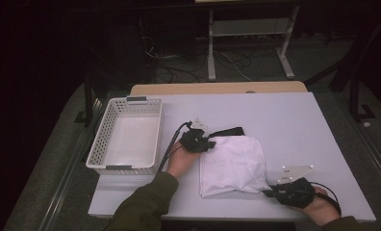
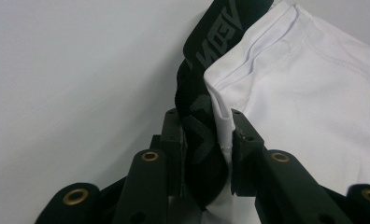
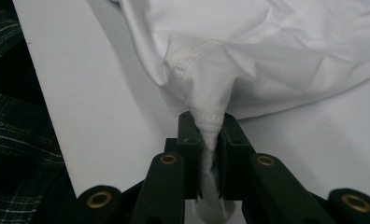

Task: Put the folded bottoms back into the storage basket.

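waistband lettering (image 2: 217, 41) cut off by top edge, garment type unclear

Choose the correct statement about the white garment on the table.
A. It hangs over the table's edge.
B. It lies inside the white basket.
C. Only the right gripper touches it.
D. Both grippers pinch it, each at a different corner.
D: the left gripper is shut on the black waistband corner of the white garment, and the right gripper is shut on a stitched hem corner.
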A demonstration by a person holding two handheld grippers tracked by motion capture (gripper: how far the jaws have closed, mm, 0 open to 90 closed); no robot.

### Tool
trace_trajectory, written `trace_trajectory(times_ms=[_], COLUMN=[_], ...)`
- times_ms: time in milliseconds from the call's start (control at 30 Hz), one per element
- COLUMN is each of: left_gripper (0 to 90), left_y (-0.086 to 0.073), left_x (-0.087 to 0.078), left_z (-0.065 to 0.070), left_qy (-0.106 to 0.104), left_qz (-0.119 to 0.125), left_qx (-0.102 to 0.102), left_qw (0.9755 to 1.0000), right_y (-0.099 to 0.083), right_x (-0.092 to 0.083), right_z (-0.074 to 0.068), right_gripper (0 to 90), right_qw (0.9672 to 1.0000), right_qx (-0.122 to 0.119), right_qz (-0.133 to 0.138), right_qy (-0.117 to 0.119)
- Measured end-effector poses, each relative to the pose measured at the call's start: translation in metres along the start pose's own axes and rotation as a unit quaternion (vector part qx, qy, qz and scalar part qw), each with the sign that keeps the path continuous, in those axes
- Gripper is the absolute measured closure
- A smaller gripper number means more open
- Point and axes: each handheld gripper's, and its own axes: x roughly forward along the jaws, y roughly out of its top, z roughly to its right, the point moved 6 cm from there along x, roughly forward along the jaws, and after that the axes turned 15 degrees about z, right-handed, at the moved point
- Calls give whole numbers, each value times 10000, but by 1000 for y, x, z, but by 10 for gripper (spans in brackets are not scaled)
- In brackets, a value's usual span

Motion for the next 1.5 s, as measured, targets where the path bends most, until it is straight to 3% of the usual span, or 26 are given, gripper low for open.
trace_trajectory(times_ms=[167, 333, 733, 1500], left_gripper=[723, 727, 730, 730], left_y=[1, 8, 28, 47], left_x=[0, -1, 0, -12], left_z=[0, -1, 5, 26], left_qy=[-33, -163, -549, -1096], left_qz=[39, 207, 325, 614], left_qx=[-51, -296, -159, -99], left_qw=[10000, 9992, 9978, 9920], right_y=[3, 7, 28, 59], right_x=[-1, -1, 2, 18], right_z=[1, 1, 3, 12], right_gripper=[813, 814, 813, 812], right_qw=[10000, 9998, 9969, 9922], right_qx=[-21, 40, 228, 242], right_qz=[33, 183, 695, 1158], right_qy=[25, 90, 280, 382])
